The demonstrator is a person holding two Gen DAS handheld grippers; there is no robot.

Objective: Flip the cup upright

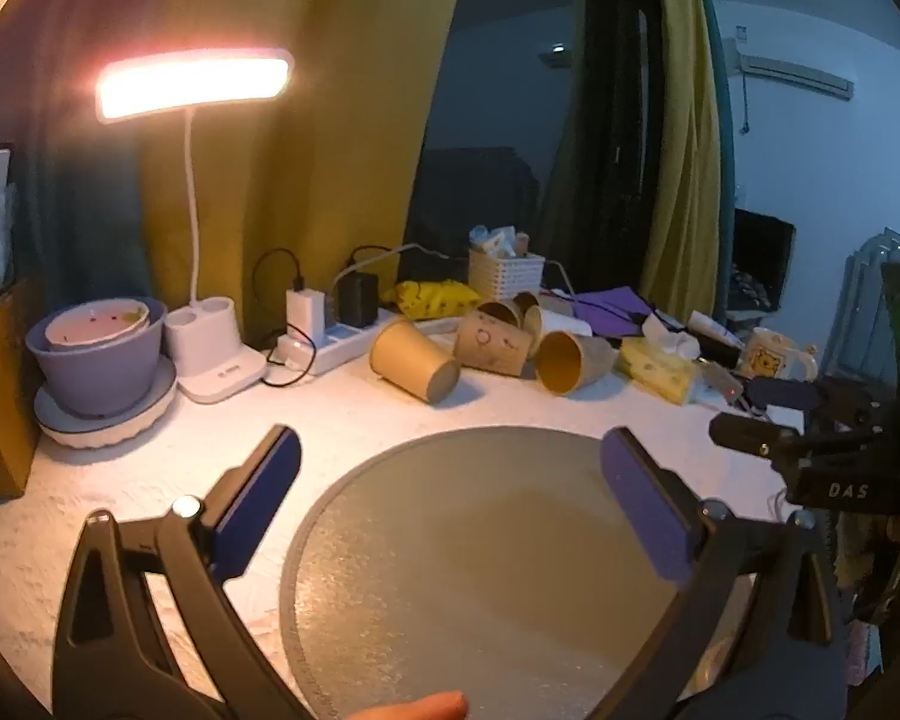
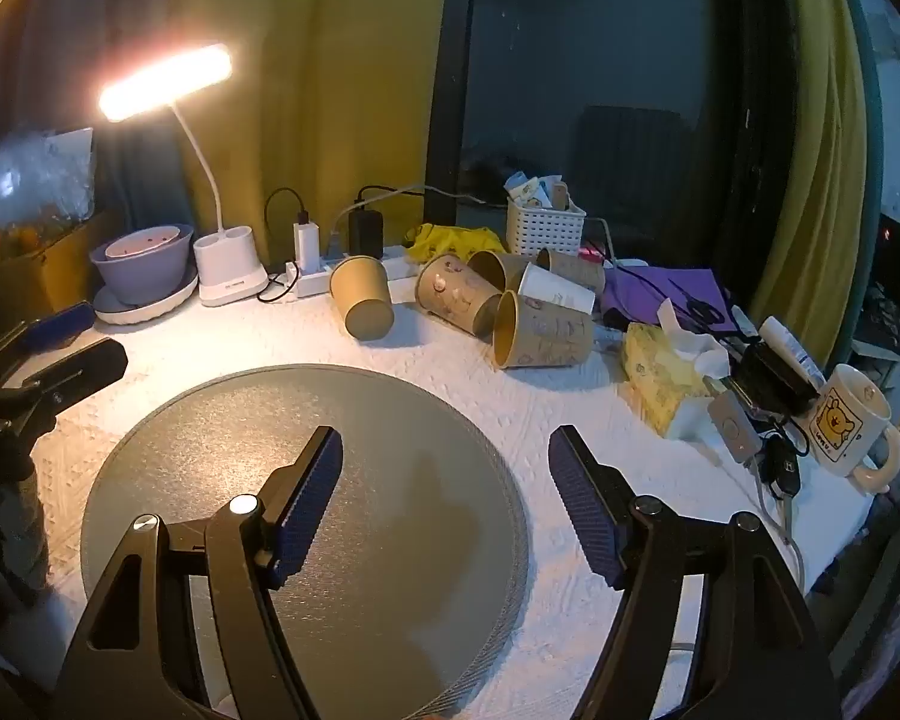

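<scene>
Several brown paper cups lie on their sides at the back of the white table. A plain one [image 1: 414, 362] [image 2: 363, 298] lies apart on the left. A printed one [image 1: 494, 341] [image 2: 459, 294] and another with its mouth facing me [image 1: 570, 362] [image 2: 540, 332] lie in the pile. My left gripper [image 1: 450, 456] is open and empty above the round grey mat [image 1: 480, 570]. My right gripper [image 2: 444, 450] is open and empty above the same mat [image 2: 306, 480]. Both are well short of the cups.
A lit desk lamp [image 1: 195, 87] [image 2: 165, 81], purple bowl [image 1: 99, 348], power strip [image 1: 330, 342] and white basket [image 2: 543, 228] line the back. A tissue pack [image 2: 660, 372], keys and a cartoon mug [image 2: 849, 420] sit right.
</scene>
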